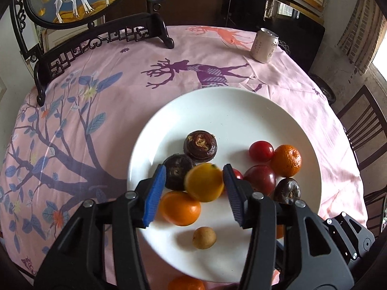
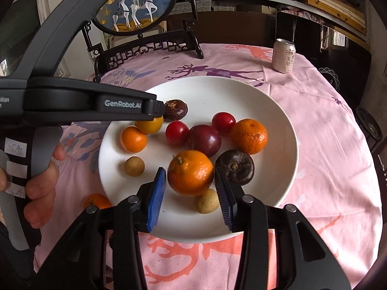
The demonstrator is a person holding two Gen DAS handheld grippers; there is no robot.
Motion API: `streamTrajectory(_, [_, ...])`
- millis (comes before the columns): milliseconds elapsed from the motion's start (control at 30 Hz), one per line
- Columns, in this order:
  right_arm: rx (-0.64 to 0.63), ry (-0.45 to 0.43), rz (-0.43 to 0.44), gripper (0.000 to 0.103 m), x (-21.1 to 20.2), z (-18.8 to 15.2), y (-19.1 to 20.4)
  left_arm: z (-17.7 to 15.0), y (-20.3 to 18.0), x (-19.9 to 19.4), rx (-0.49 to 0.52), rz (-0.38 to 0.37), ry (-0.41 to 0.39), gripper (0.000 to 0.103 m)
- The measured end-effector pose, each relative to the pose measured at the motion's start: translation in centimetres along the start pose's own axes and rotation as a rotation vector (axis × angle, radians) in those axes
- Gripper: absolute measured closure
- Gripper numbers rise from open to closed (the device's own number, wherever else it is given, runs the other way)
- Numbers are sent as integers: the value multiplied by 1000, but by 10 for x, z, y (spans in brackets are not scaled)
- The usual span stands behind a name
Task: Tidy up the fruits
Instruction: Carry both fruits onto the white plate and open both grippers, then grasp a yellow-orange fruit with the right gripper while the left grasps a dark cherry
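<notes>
Pink deer-print cloth point(image 1: 101, 101) is spread over the bench, with a white plate point(image 1: 217, 111) and a drink can point(image 1: 264, 46) on it. From the left wrist, the left gripper point(image 1: 194, 177) is seen with jaws wide open around a blurred yellow fruit point(image 1: 204, 183), not pinched, above the plate's fruits.

From the right wrist, the right gripper point(image 2: 190, 180) is seen with jaws open around a mandarin point(image 2: 190, 172) on the plate; contact cannot be told. A loose mandarin point(image 2: 96, 201) lies off-plate on the cloth.
</notes>
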State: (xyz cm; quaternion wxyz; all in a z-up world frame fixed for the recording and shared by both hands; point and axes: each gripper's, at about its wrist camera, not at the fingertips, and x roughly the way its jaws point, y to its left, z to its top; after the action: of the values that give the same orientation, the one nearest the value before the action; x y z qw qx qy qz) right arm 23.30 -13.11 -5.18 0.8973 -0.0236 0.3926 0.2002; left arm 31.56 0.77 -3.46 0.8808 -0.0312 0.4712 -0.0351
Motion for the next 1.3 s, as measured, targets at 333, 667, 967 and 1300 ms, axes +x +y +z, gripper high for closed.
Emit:
streamTrajectory(333, [-53,-80,-23,44,-69,-25,16,-66,31,-94,-29,28,-130,23])
streamTrajectory(667, [5,-8,-7,44,-111,-110,27,-186,55,-101,-84,53,-84,16])
streamTrajectory(967, [-25,77,34,44,-81,-120,49,-204,56,-106,-66,54,-76,16])
streamTrajectory(1300, [2,84,50,65,-70,-119,44,-204,32,-101,-6,1,-50,16])
